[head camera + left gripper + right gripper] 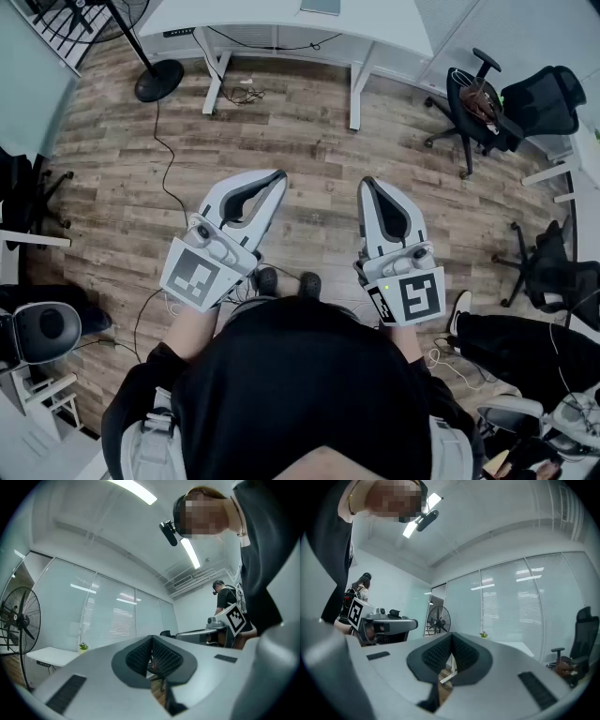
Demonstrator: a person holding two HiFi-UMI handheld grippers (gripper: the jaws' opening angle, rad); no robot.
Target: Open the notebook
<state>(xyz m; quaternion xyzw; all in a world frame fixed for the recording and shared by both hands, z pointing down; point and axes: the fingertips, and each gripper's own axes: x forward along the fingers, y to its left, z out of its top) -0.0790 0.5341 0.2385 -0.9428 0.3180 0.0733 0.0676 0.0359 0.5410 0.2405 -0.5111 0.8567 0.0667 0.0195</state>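
I hold my left tongs (278,176) and my right tongs (367,184) out in front of my tummy. They are side by side and a little apart. Both point away from me over the brown wooden plank floor (309,141). Each is white and grey, with a black-and-white marker cube at the back.

In the left gripper view, the left tongs (151,639) are clenched. Their dark bumpy pads (138,656) meet at the tip, and nothing sits between them. In the right gripper view, the right tongs (451,637) are clenched the same way, with nothing in them.

I cannot see the notebook in any view, so I cannot tell where it lies from my tongs.

Ahead of the tongs, well apart from them, stands a long white desk (281,33). A black standing fan (157,77) is to its left, and a black office chair on wheels (483,98) is to its right. My two dark shoes (267,279) peek out on the floor between the backs of the tongs.
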